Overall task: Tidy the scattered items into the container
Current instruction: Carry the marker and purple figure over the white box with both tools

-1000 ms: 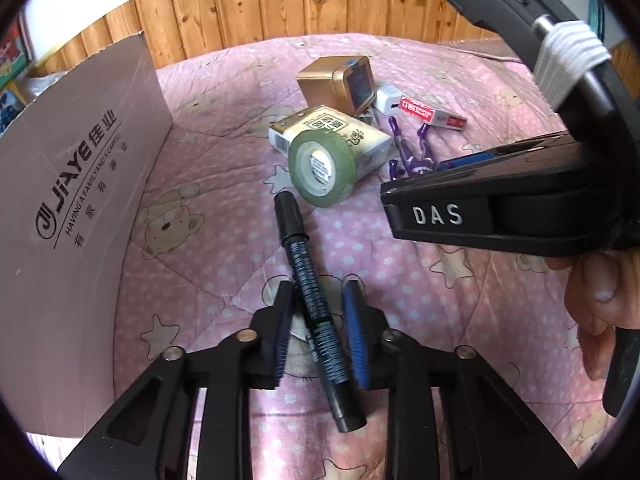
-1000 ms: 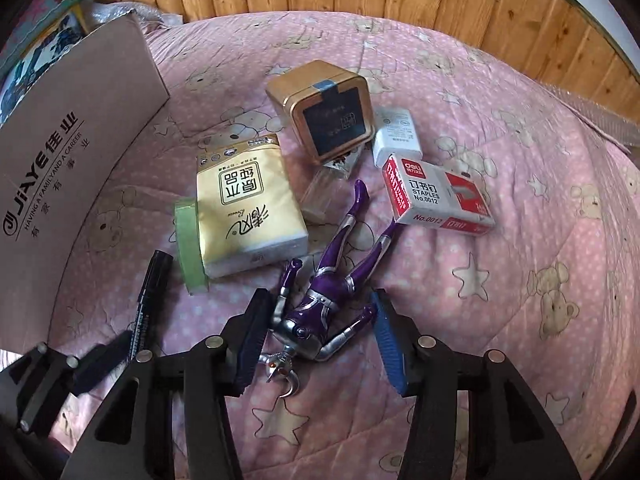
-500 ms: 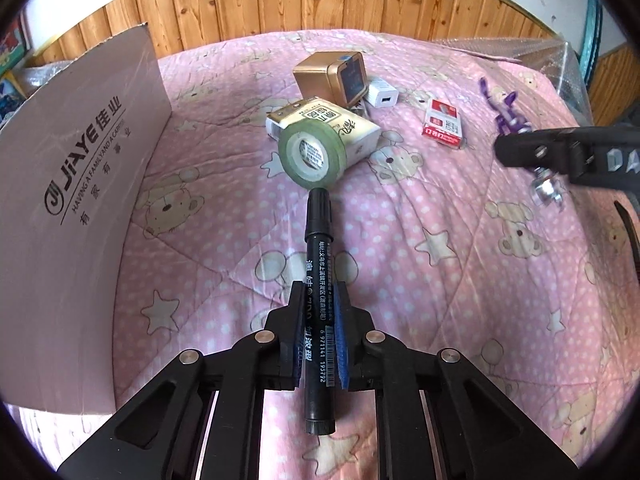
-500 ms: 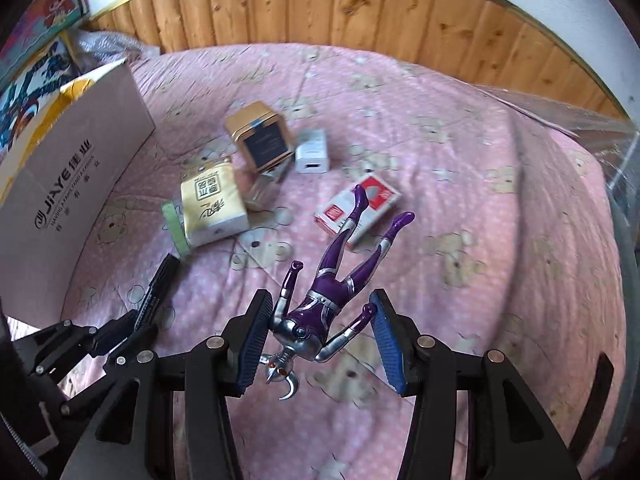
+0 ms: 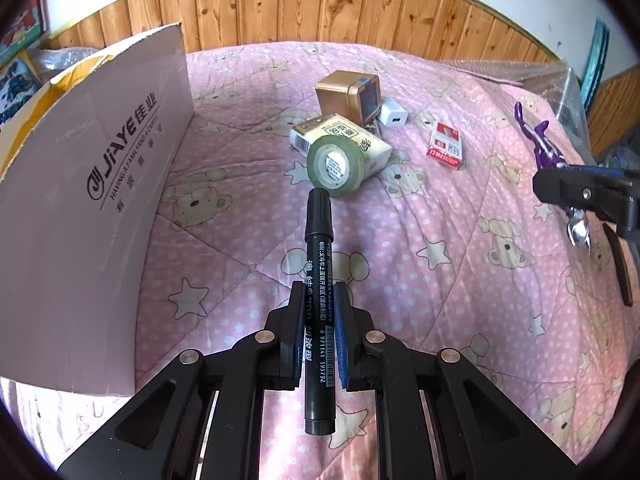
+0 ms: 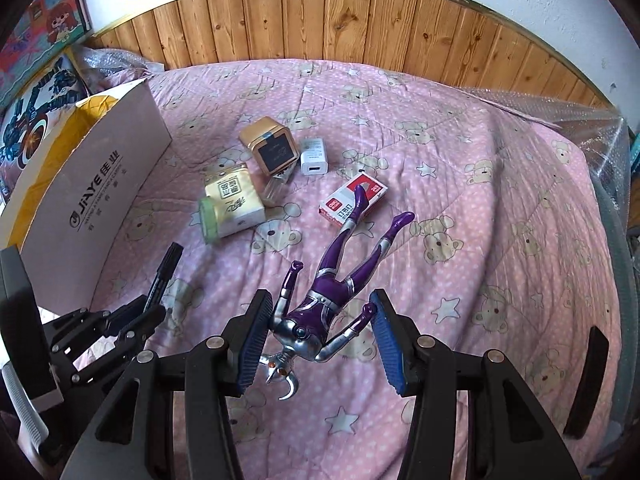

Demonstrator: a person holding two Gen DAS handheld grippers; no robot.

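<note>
My left gripper (image 5: 318,312) is shut on a black marker pen (image 5: 319,280) and holds it above the pink quilt, pointing away. It also shows in the right wrist view (image 6: 148,312). My right gripper (image 6: 320,336) is shut on a purple and silver toy figure (image 6: 328,292), gripped by its arms, legs pointing away, lifted off the bed. The figure also shows at the right of the left wrist view (image 5: 548,152). The cardboard box (image 5: 80,200) stands at the left, also in the right wrist view (image 6: 92,184).
On the quilt lie a green tape roll (image 5: 334,166), a tissue pack (image 6: 234,204), a gold tin (image 6: 270,150), a white charger (image 6: 314,156) and a red staples box (image 6: 352,198). A wooden wall panel (image 6: 360,24) runs behind the bed. Bubble wrap (image 6: 560,108) lies at the far right.
My left gripper closed on the marker and lifted it off the quilt. My right gripper lifted the toy figure up and moved back and to the right.
</note>
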